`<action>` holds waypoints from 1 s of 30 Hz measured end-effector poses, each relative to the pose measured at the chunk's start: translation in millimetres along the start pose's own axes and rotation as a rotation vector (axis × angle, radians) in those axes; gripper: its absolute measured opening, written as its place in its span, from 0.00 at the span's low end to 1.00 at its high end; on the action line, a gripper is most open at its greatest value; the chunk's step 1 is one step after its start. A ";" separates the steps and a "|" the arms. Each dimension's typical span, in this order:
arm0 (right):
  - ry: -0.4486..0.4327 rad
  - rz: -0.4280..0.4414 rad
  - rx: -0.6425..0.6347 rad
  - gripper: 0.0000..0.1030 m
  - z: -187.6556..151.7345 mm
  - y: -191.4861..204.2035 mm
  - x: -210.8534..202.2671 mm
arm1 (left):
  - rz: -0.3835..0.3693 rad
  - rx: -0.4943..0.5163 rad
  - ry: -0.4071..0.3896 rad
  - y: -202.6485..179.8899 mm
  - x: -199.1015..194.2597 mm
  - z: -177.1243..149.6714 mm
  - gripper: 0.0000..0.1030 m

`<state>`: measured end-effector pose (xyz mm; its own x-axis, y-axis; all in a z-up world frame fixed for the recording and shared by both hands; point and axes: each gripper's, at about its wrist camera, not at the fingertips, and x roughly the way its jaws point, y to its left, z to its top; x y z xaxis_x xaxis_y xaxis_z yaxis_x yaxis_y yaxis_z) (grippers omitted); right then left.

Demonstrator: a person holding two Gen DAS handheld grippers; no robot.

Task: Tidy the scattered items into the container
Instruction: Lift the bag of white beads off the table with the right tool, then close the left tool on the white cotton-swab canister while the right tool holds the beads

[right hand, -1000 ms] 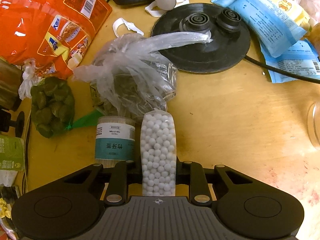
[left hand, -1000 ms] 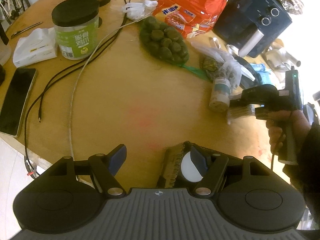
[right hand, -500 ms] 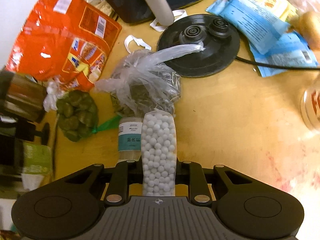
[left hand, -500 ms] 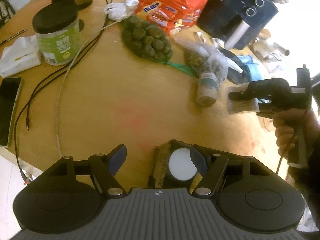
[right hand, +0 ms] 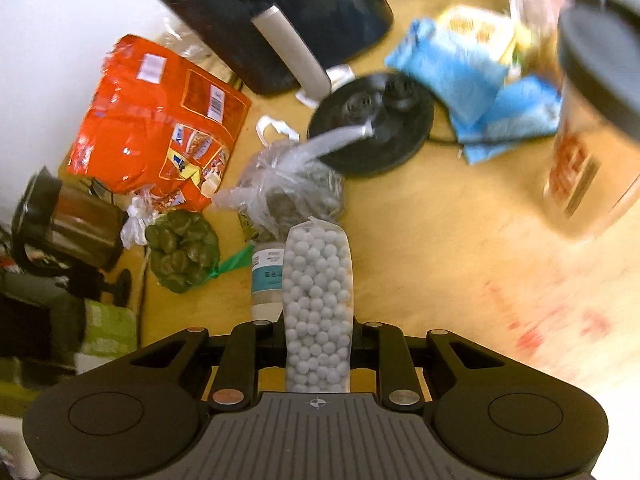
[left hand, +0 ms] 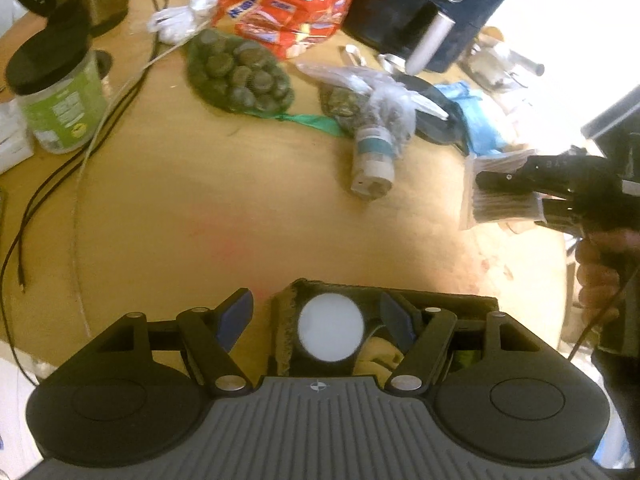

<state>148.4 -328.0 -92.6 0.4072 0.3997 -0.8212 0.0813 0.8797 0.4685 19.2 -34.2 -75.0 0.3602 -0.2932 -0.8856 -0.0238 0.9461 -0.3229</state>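
In my right wrist view, the right claw [right hand: 318, 330] is clamped on a clear packet of white beads [right hand: 318, 300] that stands up the middle of the frame, off the wooden surface [right hand: 440, 248]. Just behind it, left of centre, lies a small teal-labelled jar [right hand: 267, 276] on its side, touching a knotted clear bag of dried leaves [right hand: 288, 188]. Further left sits a green net of round dark pieces [right hand: 182, 250], and beyond it an orange snack bag [right hand: 160, 120]

My left wrist view shows what that one cannot: the left claw [left hand: 316, 316] stands part open, gripping nothing, its blue pads either side of the near corner of a dark felt container [left hand: 286, 320] at the bottom centre, which has a white round lid [left hand: 331, 327] inside. At the right edge I see the right claw [left hand: 500, 192] from the side, held by a hand [left hand: 600, 272], the packet showing as a blurred pale block. The jar [left hand: 374, 156] lies mid-frame, well apart from the container; the green-labelled tub [left hand: 60, 104] stands at the far left
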 end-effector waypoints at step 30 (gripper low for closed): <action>-0.088 -0.109 0.112 0.24 -78.6 -56.6 -81.0 | -0.022 0.272 0.020 -57.2 72.4 65.1 0.68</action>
<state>39.4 -389.9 -78.2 0.4678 0.2749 -0.8400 0.2285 0.8804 0.4154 107.4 -100.6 -98.9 0.3398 -0.3140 -0.8866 0.2357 0.9410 -0.2429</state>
